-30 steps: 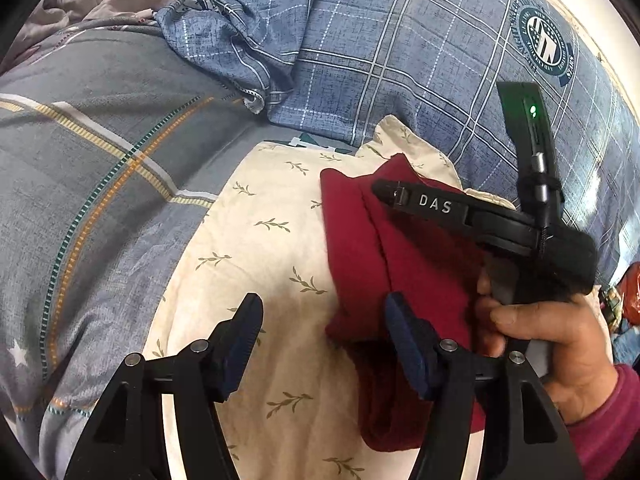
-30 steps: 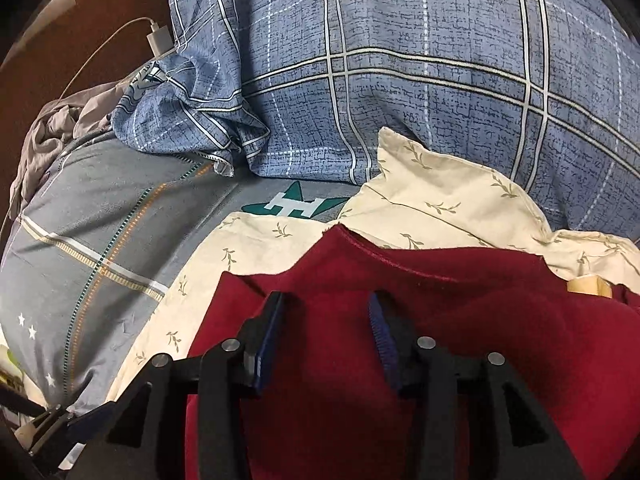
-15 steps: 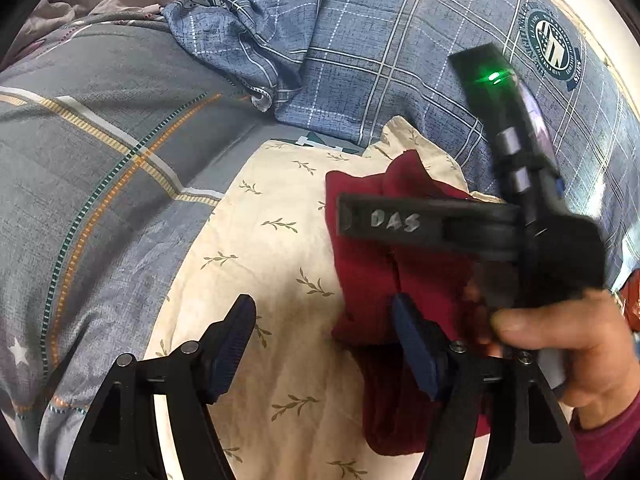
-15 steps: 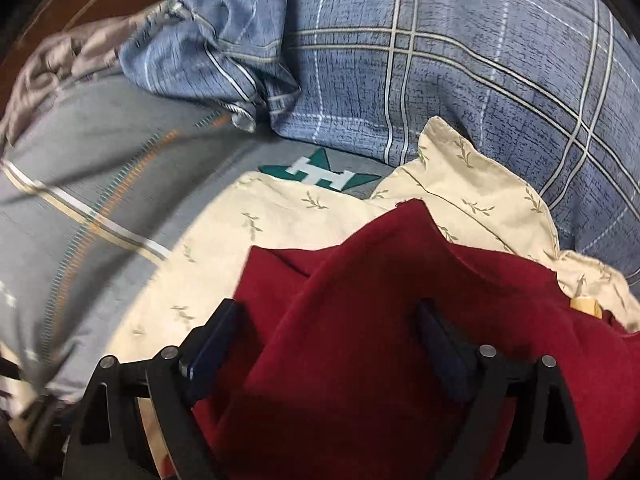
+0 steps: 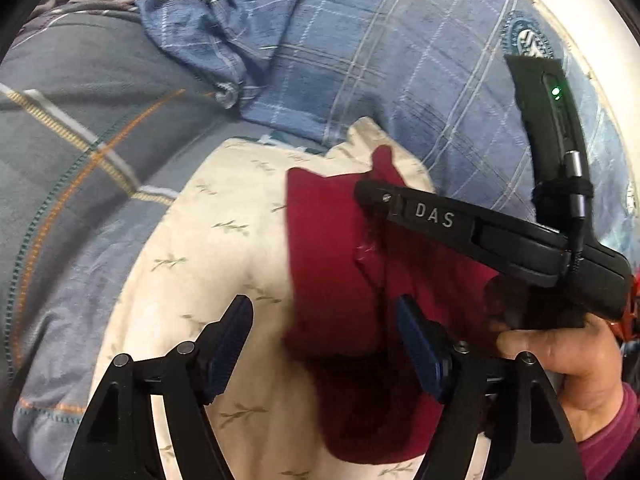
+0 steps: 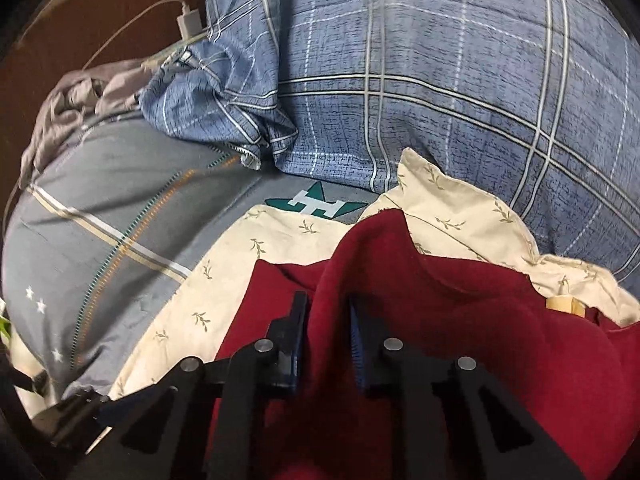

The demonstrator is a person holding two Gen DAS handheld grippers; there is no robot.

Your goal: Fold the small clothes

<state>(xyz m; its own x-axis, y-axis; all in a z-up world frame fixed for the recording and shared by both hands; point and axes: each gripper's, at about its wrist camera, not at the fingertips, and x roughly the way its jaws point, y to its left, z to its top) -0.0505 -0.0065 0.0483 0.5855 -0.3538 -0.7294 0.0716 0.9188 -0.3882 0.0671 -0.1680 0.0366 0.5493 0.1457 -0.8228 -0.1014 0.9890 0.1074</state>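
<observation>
The left claw [image 5: 324, 344] hangs with its jaws apart, having just widened, over the cream cloth [image 5: 208, 264] on the bed. The right claw [image 6: 326, 328] has just closed, clamped on a raised fold of the red garment [image 6: 460, 340].

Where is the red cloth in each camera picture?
Left wrist view: the red garment lies right of centre on the cream leaf-print cloth, under the right gripper.
Right wrist view: the red garment fills the lower right, bunched up between the right gripper fingers.
Shared landmark: the blue plaid quilt behind it.
</observation>
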